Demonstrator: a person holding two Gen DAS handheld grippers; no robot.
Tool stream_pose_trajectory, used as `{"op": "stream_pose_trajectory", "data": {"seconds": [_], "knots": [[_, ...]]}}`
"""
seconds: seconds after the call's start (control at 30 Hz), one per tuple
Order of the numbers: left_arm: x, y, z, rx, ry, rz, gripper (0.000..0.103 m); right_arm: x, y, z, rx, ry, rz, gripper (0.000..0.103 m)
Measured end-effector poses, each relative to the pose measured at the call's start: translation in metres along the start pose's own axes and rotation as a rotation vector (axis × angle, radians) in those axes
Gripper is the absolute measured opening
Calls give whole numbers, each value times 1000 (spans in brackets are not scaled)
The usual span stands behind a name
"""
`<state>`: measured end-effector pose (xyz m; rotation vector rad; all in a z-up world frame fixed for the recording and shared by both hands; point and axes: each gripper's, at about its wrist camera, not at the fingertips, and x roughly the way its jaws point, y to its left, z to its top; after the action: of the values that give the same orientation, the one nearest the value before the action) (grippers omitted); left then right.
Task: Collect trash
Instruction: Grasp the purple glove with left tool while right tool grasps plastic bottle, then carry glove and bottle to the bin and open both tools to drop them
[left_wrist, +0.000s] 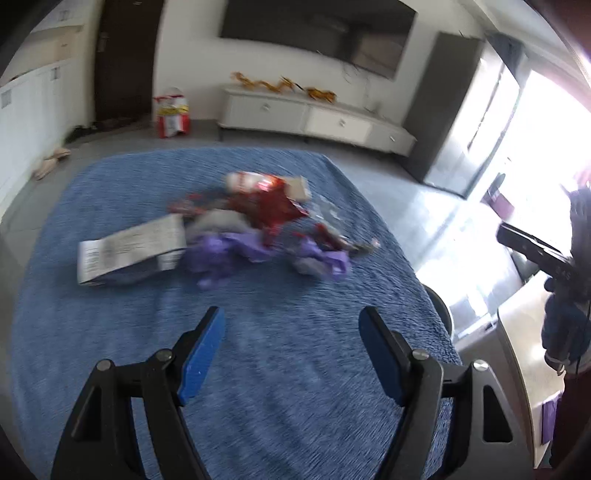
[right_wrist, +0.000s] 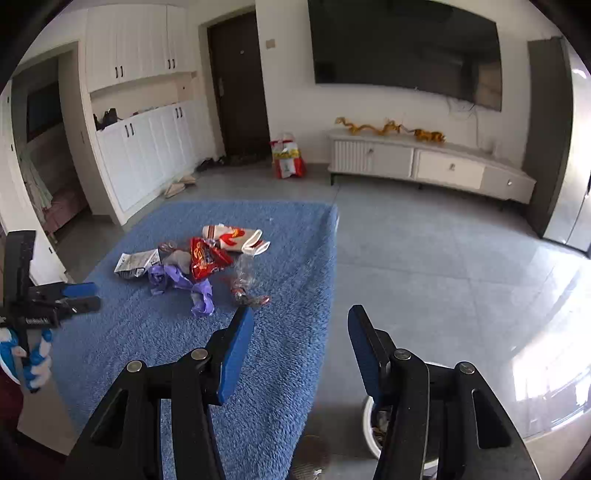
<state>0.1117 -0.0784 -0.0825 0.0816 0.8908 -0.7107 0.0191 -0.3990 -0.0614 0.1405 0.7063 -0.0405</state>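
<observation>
A pile of trash lies on the blue cloth (right_wrist: 155, 332) over the table. It holds a grey-white packet (right_wrist: 135, 263), a red snack wrapper (right_wrist: 207, 260), a white-and-red packet (right_wrist: 236, 238), purple wrappers (right_wrist: 181, 282) and a clear plastic wrapper (right_wrist: 245, 275). In the blurred left wrist view the grey-white packet (left_wrist: 133, 251), red wrapper (left_wrist: 273, 210) and purple wrappers (left_wrist: 229, 254) show ahead of my left gripper (left_wrist: 291, 321). It hangs open over bare cloth, short of the pile. My right gripper (right_wrist: 301, 314) is open and empty over the table's right edge, its left fingertip (right_wrist: 243, 321) just short of the nearest wrapper.
A white bin (right_wrist: 369, 424) with scraps inside stands on the floor under the right gripper, beside the table. The left gripper (right_wrist: 86, 296) and a gloved hand (right_wrist: 37, 365) show at the left edge. A white TV cabinet (right_wrist: 424, 166) and a red bag (right_wrist: 288, 155) stand by the far wall.
</observation>
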Motion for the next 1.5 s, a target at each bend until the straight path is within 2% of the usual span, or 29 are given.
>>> {"op": "stream_pose_trajectory", "data": {"seconds": [0.17,0.37,0.57,0.6,0.67,0.7,0.77,0.8,1.0,1.23,1.33,1.5], "knots": [[48,-25,23,7,48,-20,73,33,-2,1,5,32,38,53],[98,-39,49,39,83,23,73,68,-8,6,23,66,69,53],[140,-35,47,51,146,54,72,102,-2,15,27,96,113,53],[144,-33,44,51,154,54,68,108,1,16,22,102,121,53],[153,-29,35,46,180,43,48,121,9,19,9,117,139,53],[152,-28,32,53,161,53,45,127,13,20,2,124,149,53],[151,-27,28,71,146,64,31,140,22,20,-9,141,169,53],[150,-24,27,64,145,51,29,147,27,19,-12,150,181,53],[137,-12,17,18,129,5,28,185,54,17,-30,209,239,53],[106,2,-4,-37,98,-21,28,209,77,7,-81,274,205,29],[92,7,-11,-55,83,-7,28,206,79,2,-80,275,195,22],[69,18,-17,-91,52,11,28,179,84,1,-77,237,199,21]]}}
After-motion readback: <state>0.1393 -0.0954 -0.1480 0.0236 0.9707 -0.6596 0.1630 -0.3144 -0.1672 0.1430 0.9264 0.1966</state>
